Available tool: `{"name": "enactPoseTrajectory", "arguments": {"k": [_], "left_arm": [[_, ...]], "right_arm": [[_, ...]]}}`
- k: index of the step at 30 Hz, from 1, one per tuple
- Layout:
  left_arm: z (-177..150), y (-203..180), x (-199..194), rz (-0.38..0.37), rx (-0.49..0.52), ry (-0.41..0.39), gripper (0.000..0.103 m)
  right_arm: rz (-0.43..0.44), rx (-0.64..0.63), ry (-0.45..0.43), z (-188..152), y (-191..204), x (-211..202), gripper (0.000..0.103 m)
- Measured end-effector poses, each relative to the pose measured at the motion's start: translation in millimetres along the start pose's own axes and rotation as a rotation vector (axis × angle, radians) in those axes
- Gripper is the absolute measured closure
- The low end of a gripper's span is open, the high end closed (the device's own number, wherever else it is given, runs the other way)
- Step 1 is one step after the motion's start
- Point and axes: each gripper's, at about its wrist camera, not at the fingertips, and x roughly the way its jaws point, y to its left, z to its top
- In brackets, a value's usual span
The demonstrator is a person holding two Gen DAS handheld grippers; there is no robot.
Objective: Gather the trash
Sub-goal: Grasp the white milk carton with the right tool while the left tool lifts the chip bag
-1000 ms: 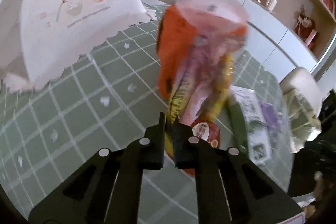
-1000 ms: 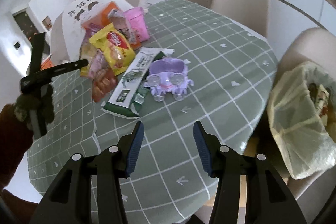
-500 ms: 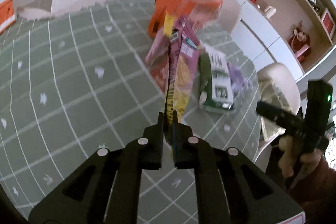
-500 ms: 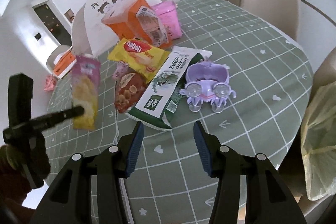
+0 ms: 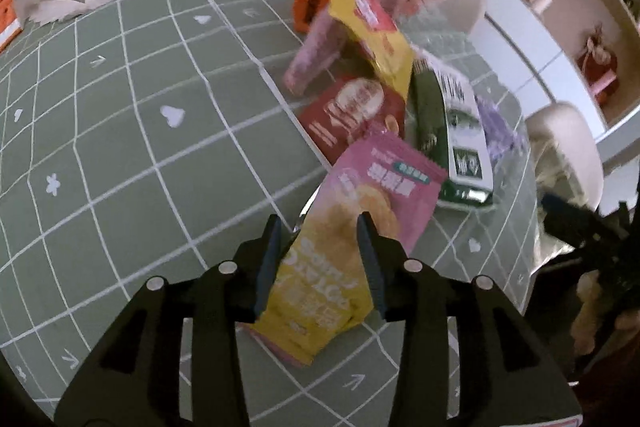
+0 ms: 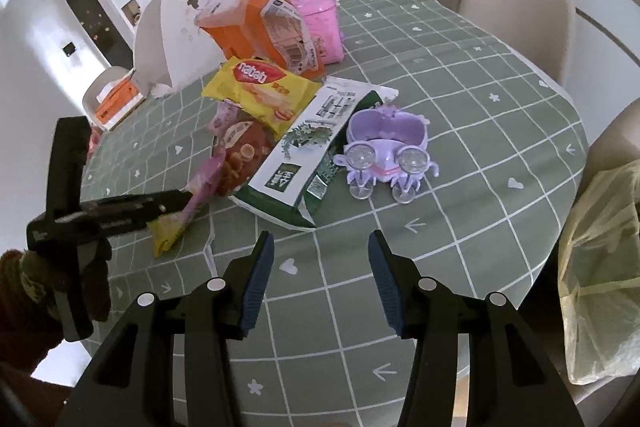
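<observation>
Releasing: the left claw (image 5: 320,251) has just been opening, its jaws now parting around the pink-and-yellow chip packet (image 5: 352,247) lying between them on the bench (image 5: 140,131). The right claw (image 6: 320,279) is hovering open and empty, the trash bag (image 6: 600,267) to its right; a fresh grip should be squeezing the packet firmly before carrying.

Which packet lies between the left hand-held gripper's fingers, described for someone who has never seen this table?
On the green checked tablecloth, find the heap of snack packets at its middle. At the heap's near end, the chip bag lies between the open jaws of the left hand-held gripper. Unlike the yellow wafer packet and red bag, it is pink at one end and yellow at the other.
</observation>
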Motion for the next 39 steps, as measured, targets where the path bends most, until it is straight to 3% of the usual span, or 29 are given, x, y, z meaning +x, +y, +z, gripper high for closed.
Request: {"name": "enactPoseTrajectory", "arguments": {"k": [3, 7, 11, 16, 18, 25, 27, 28, 33, 39], "left_arm": [[-6, -10, -1, 0.006, 0.031, 0.015, 0.099], [-14, -4, -22, 0.001, -0.032, -0.028, 0.103], [-20, 18, -51, 0.041, -0.128, -0.093, 0.103], [-30, 45, -76, 0.014, -0.196, -0.121, 0.102], [-35, 51, -81, 0.010, -0.186, -0.118, 0.101], [-47, 52, -79, -0.081, -0.142, -0.077, 0.069], [-49, 46, -76, -0.102, -0.120, -0.066, 0.063], [-50, 41, -72, -0.110, -0.103, -0.057, 0.063], [-47, 11, -50, -0.110, -0.060, -0.026, 0.062], [-34, -14, -22, 0.029, -0.076, -0.032, 0.062]], "right_arm": [[0.025, -0.018, -0.012, 8, 6, 1, 0.056], [0.049, -0.004, -0.017, 23, 14, 15, 0.056], [0.048, 0.125, 0.007, 30, 9, 45, 0.056], [0.020, 0.255, -0.003, 44, 5, 76, 0.056], [0.016, 0.282, -0.019, 53, 5, 83, 0.056], [-0.023, 0.265, -0.049, 82, 6, 105, 0.056], [-0.017, 0.231, -0.050, 80, 9, 102, 0.061], [-0.017, 0.213, -0.045, 77, 10, 100, 0.078], [0.008, 0.094, -0.005, 48, 17, 78, 0.078], [-0.010, 0.028, 0.012, 13, 8, 45, 0.082]]}}
